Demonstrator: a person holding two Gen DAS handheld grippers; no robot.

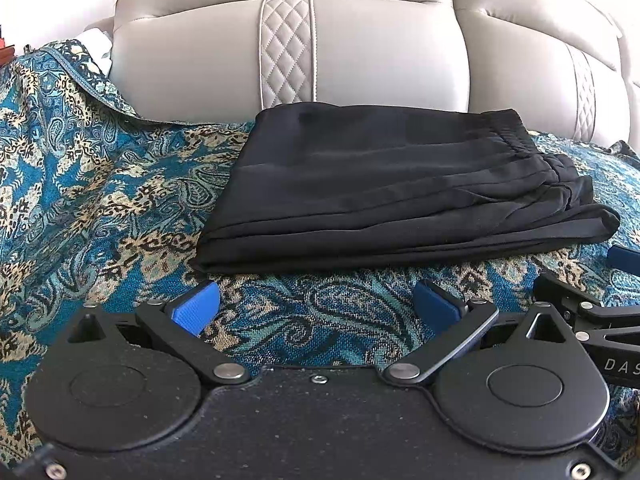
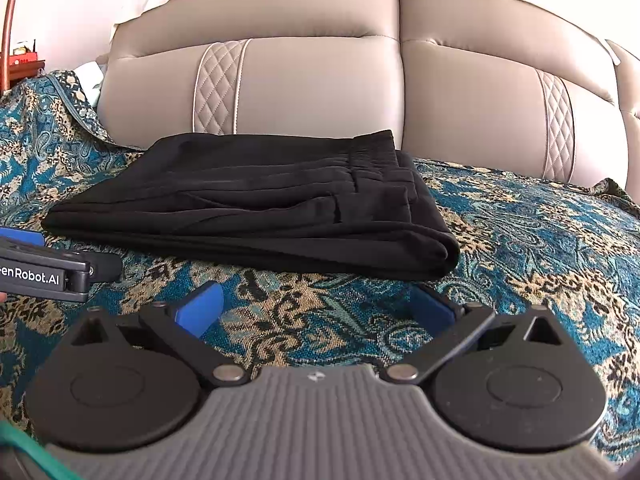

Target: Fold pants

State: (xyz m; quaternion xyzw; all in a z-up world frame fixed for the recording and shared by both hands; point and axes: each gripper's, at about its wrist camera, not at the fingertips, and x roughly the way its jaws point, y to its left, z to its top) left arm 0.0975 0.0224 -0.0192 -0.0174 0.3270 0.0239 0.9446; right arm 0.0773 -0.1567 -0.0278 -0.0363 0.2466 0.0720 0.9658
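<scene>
Black pants point(image 1: 384, 188) lie folded in a flat stack on the patterned teal bedspread point(image 1: 100, 200), elastic waistband toward the right. They also show in the right wrist view point(image 2: 256, 208). My left gripper point(image 1: 316, 304) is open and empty, just short of the stack's near edge. My right gripper point(image 2: 320, 308) is open and empty, also just in front of the stack. Part of the right gripper shows at the right edge of the left wrist view point(image 1: 592, 312), and the left gripper body shows at the left of the right wrist view point(image 2: 44, 272).
A padded beige headboard point(image 1: 360, 52) stands right behind the pants. The patterned bedspread point(image 2: 540, 248) stretches to both sides. A wooden stand point(image 2: 20, 60) with small items is at the far left.
</scene>
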